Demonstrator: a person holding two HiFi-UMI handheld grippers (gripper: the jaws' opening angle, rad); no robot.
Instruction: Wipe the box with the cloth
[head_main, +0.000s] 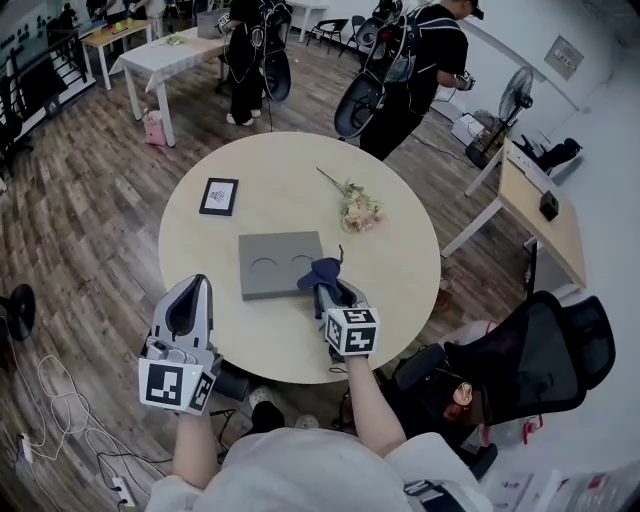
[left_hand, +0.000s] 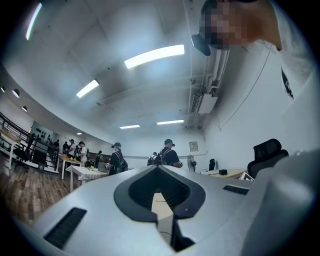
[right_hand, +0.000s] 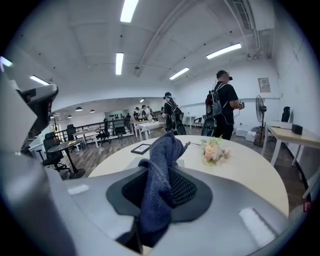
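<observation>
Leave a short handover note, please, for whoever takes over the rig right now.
Right gripper: shut on the blue cloth, at the near right edge of the grey box.
Left gripper: shut, empty, off the box, near the front edge of the table.
Box: flat, mid-table.
Done: cloth in grip; how much is wiped cannot be told.
To do: wipe the box top.

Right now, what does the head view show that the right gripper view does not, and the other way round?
Only the head view shows the left gripper and the top of the grey box with its two round recesses. Only the right gripper view shows the ceiling lights and, from close by, the blue cloth pinched between the jaws of the right gripper. Both show that cloth, the flowers, the picture frame and the round table.
</observation>
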